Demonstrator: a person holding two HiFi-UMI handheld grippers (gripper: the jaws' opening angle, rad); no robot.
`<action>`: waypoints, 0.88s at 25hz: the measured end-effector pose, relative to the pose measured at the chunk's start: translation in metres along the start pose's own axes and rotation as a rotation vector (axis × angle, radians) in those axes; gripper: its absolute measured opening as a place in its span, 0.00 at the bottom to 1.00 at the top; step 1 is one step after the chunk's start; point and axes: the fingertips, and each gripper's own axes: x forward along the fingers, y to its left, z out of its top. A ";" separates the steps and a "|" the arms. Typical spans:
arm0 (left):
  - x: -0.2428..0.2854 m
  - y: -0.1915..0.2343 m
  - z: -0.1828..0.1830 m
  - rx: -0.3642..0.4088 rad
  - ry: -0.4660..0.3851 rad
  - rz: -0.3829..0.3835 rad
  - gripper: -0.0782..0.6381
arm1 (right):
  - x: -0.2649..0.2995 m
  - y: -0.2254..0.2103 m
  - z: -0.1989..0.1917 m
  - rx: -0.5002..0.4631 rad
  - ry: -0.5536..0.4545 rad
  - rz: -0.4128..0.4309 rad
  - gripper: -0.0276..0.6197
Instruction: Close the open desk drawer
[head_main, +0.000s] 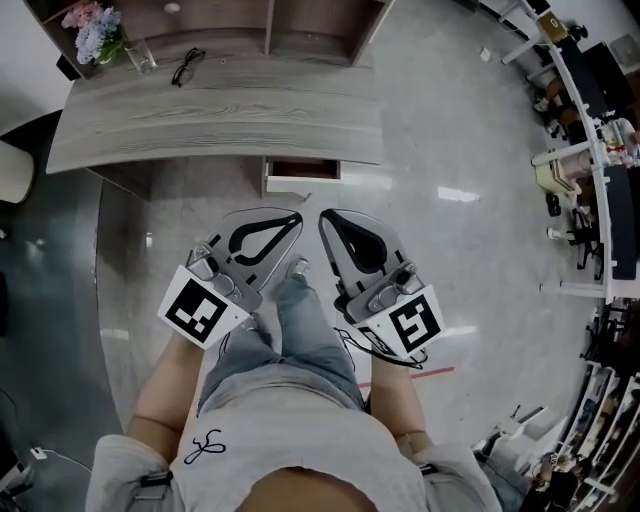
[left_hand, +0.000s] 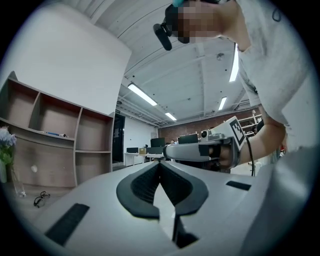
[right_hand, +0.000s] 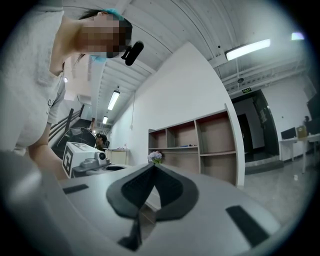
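Observation:
The open drawer (head_main: 301, 171) juts out from under the front edge of the grey wood desk (head_main: 215, 118); it has a white front and a brown inside. Both grippers hover short of it, above my knees. My left gripper (head_main: 297, 215) is shut, tips touching, with nothing in it. My right gripper (head_main: 322, 214) is shut too and empty, a little to the right of the left one. In the left gripper view the jaws meet at the left gripper (left_hand: 160, 163), with the right gripper (left_hand: 210, 148) beyond. The right gripper view shows the right gripper (right_hand: 152, 165) closed, tilted upward.
Glasses (head_main: 186, 66), a drinking glass (head_main: 140, 55) and a vase of flowers (head_main: 95, 30) sit on the desk's far left. Open shelving (head_main: 300, 25) stands behind it. Office desks and chairs (head_main: 590, 150) fill the right. My legs in jeans (head_main: 300, 335) are below the grippers.

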 end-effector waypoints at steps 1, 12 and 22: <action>0.004 0.003 -0.004 -0.006 -0.001 0.005 0.12 | 0.001 -0.005 -0.002 -0.001 -0.004 0.003 0.05; 0.056 0.029 -0.050 -0.058 0.022 -0.001 0.12 | 0.014 -0.059 -0.043 0.018 -0.033 0.002 0.05; 0.083 0.035 -0.102 -0.054 0.037 -0.026 0.12 | 0.016 -0.084 -0.109 0.068 0.006 0.004 0.05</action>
